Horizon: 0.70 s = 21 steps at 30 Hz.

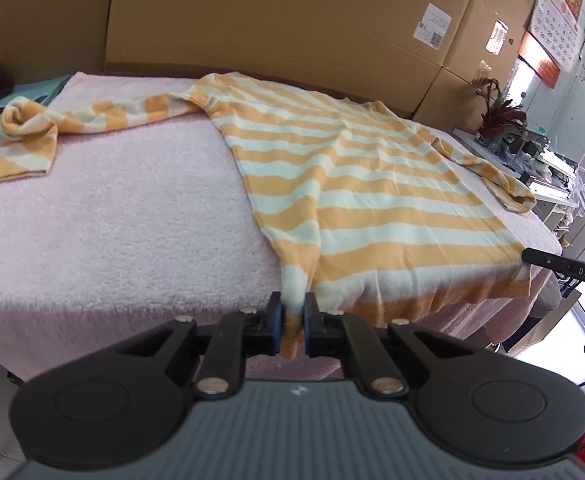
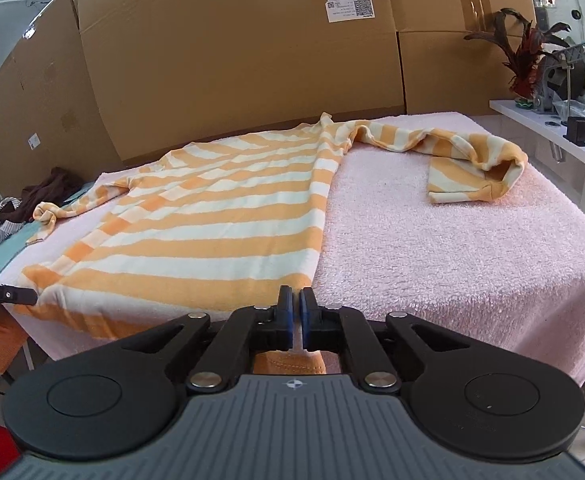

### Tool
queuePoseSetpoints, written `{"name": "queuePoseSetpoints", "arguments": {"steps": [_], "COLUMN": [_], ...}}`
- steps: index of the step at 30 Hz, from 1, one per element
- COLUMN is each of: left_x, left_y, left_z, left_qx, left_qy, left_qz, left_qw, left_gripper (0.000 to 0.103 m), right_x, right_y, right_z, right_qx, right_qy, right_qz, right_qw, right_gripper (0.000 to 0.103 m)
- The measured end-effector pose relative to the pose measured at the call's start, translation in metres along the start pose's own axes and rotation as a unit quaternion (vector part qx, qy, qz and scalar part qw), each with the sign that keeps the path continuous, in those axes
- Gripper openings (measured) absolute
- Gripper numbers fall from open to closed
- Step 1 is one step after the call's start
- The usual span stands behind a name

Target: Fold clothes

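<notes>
Orange-and-cream striped sweater, pink fuzzy blanket, brown cardboard boxes

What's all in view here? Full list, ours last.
shirt: 1, orange and white stripes, spread on the towel, hem over the near edge
towel: 1, pink, covers the table
cardboard boxes: several, brown, behind the table
plant: 1, dark red, right of the table
clothes pile: 1, dark and grey, far left
calendar: 1, red, on the wall at right
left gripper: 1, black, jaws shut on the left hem corner
right gripper: 1, black, jaws shut at the right hem corner
</notes>
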<state>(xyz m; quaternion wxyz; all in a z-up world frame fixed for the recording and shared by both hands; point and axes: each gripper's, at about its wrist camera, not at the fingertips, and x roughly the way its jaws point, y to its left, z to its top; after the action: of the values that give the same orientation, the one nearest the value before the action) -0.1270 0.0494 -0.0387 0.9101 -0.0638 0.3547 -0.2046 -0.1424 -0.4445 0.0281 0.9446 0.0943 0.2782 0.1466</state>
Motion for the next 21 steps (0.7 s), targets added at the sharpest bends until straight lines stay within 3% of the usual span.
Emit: {"name": "queuePoseSetpoints", "arguments": {"steps": [5, 7, 11, 15, 19, 20, 21], "left_x": [-0.015, -0.014, -0.017, -0.047, -0.050, -0.044, -0.031], "left_y": [-0.001, 0.002, 0.014, 0.023, 0.026, 0.026, 0.025], "left_z": [0.002, 0.003, 0.006, 0.022, 0.043, 0.048, 0.053], "left_qx": [0.022, 0.031, 0.058, 0.084, 0.076, 0.070, 0.061], "left_qy": [0.015, 0.027, 0.046, 0.005, -0.045, -0.051, -0.050], "left_qz": [-0.027, -0.015, 0.016, 0.053, 0.069, 0.071, 0.077], "left_qw": [0.9993, 0.9990, 0.9971, 0.9950, 0.9937, 0.9937, 0.9939], "left_gripper": [0.003, 0.003, 0.004, 0.006, 0.014, 0.028, 0.034], "right_x": [-0.025, -0.031, -0.021, 0.000, 0.030, 0.036, 0.039], "right_y": [-0.011, -0.014, -0.020, -0.019, -0.011, -0.011, -0.010], "right_z": [0.010, 0.013, 0.014, 0.019, 0.022, 0.022, 0.021], "right_qx": [0.009, 0.007, 0.004, 0.015, 0.005, 0.008, 0.005], "right_qy": [-0.008, -0.003, 0.003, -0.003, 0.007, 0.013, 0.015], "right_qz": [0.026, 0.033, 0.002, 0.012, 0.002, 0.005, 0.008], "right_qw": [1.000, 0.999, 1.000, 1.000, 1.000, 1.000, 1.000], "right_gripper": [0.003, 0.000, 0.002, 0.017, 0.026, 0.027, 0.033]}}
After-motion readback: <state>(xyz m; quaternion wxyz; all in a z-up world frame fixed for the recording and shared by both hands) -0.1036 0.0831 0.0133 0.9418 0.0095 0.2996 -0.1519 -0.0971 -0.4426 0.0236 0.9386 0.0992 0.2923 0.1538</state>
